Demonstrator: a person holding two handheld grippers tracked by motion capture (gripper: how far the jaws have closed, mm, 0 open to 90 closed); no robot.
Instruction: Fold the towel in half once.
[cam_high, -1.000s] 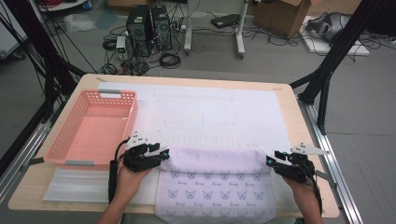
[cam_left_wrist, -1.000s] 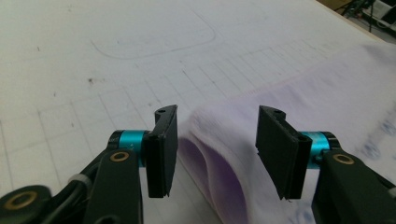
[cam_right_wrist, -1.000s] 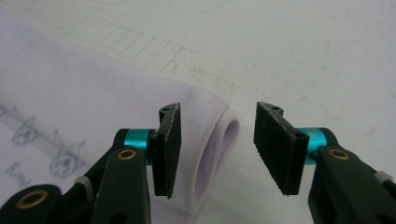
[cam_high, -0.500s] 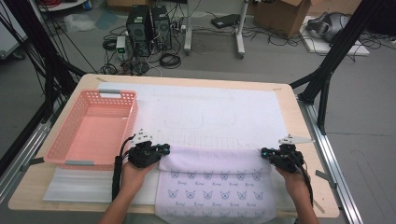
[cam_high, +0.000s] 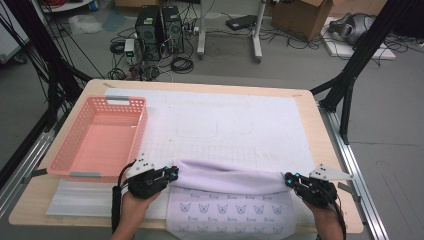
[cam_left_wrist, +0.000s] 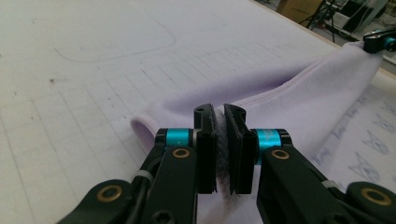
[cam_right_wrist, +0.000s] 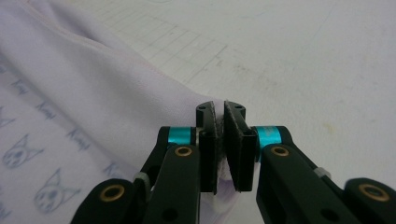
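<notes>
At near table edge: lavender towel (cam_high: 227, 181) fold.
Left gripper (cam_high: 172, 174) and right gripper (cam_high: 288, 178) each clamp one corner; fold's long axis runs left-right between them.

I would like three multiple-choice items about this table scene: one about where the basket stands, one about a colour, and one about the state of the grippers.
1. Where does the basket stand on the table?
A. On its left side, beyond the left gripper
B. At its right edge
C. On top of the cloth

2. What colour is the cloth?
A. Dark green
B. Pale lilac with a cat-face print
C. Bright red

3. How are the two grippers holding the cloth?
A. Both are open above it
B. Each is shut on one end of its folded edge
C. The right gripper holds the basket

Answers: 1 A, the high view shows the pink basket at the left. 2 B, the print shows on the lower layer. 3 B, both gripper views show fabric pinched between the jaws.
</notes>
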